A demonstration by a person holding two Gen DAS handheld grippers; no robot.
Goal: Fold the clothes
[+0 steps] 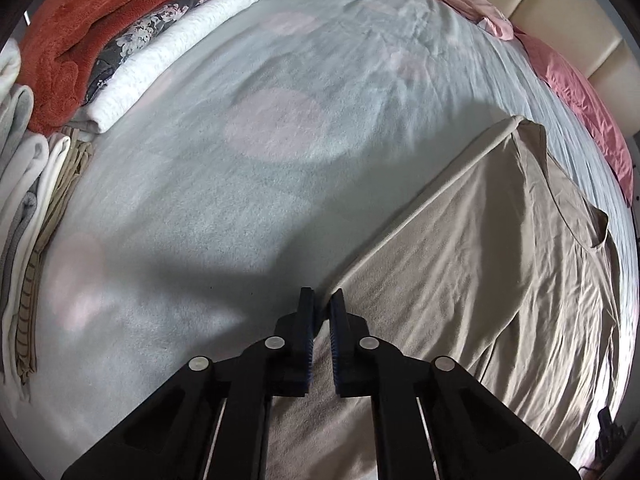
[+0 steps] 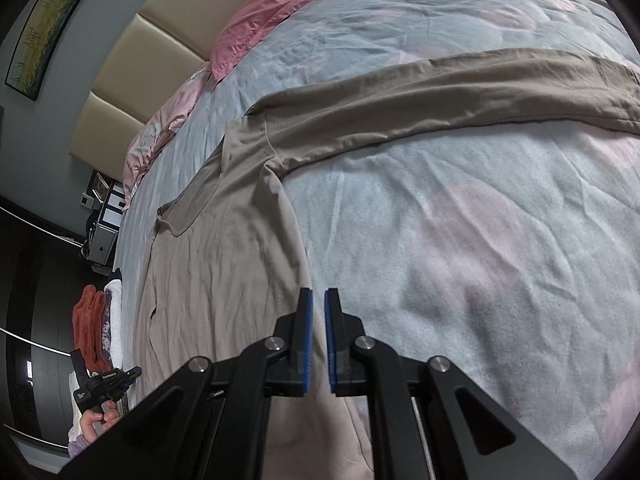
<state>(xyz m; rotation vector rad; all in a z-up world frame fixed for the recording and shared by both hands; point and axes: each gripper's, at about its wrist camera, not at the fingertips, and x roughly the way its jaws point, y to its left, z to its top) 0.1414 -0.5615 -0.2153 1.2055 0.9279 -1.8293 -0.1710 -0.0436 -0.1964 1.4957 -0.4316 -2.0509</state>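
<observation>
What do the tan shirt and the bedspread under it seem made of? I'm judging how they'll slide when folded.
Tan shirt: thin, soft matte knit, probably cotton jersey; it lies limp in fine creases. Bedspread: fuzzy, napped fleece or flannel by its matte pile, likely grippy rather than slick.

From my left hand-held gripper (image 1: 322,300) I look along the bed (image 1: 248,168), covered in a pale blue blanket with faint pink patches. The fingers stand a narrow gap apart, holding nothing, at the lower corner of the beige shirt (image 1: 500,272), which lies flat. Well beyond that shirt, folded clothes (image 1: 132,52) are stacked: a rust towel, a floral piece, a white one.
</observation>
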